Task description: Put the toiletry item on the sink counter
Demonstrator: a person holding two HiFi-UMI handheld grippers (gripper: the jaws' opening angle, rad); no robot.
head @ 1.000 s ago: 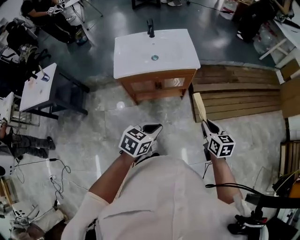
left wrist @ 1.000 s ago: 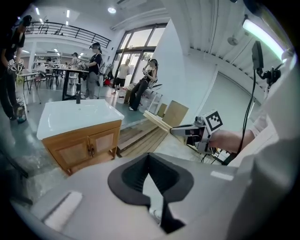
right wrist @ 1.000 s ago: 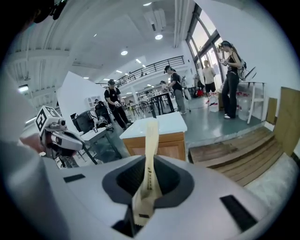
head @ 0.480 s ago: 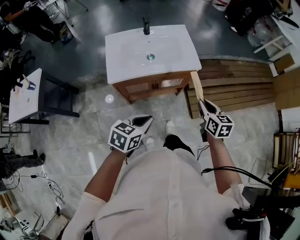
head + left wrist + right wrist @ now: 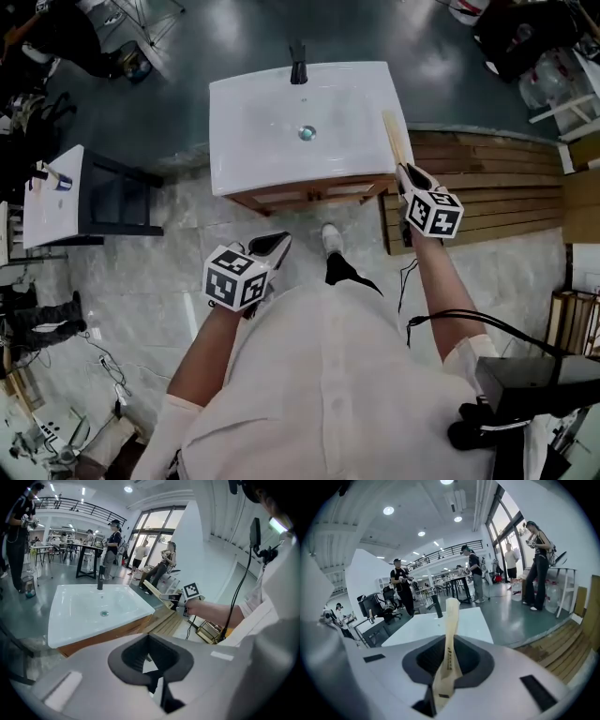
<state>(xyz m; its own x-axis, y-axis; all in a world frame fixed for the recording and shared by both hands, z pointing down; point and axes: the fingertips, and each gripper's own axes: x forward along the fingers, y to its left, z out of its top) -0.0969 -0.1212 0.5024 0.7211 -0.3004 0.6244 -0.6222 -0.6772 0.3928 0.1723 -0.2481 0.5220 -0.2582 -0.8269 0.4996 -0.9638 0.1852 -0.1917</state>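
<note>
A white sink counter (image 5: 272,159) with a black faucet (image 5: 298,70) and a drain (image 5: 307,133) stands just ahead of me. My right gripper (image 5: 409,174) is shut on the toiletry item (image 5: 394,137), a long thin cream-coloured stick. The stick reaches forward over the counter's right edge. In the right gripper view the toiletry item (image 5: 451,630) rises from between the jaws towards the counter (image 5: 471,620). My left gripper (image 5: 275,245) hangs low in front of the cabinet, jaws together, nothing in them. The left gripper view shows the sink counter (image 5: 75,620) and the right gripper (image 5: 180,600) beside it.
A wooden cabinet (image 5: 314,192) carries the sink. Wooden planks (image 5: 487,187) lie on the floor to the right. A small white table (image 5: 52,202) with a cup stands at the left. Cables run over the floor, and people stand farther back.
I have stepped closer to the sink. The right gripper moved forward with the item, from over the floor to over the counter's right edge. The left gripper stayed low.
</note>
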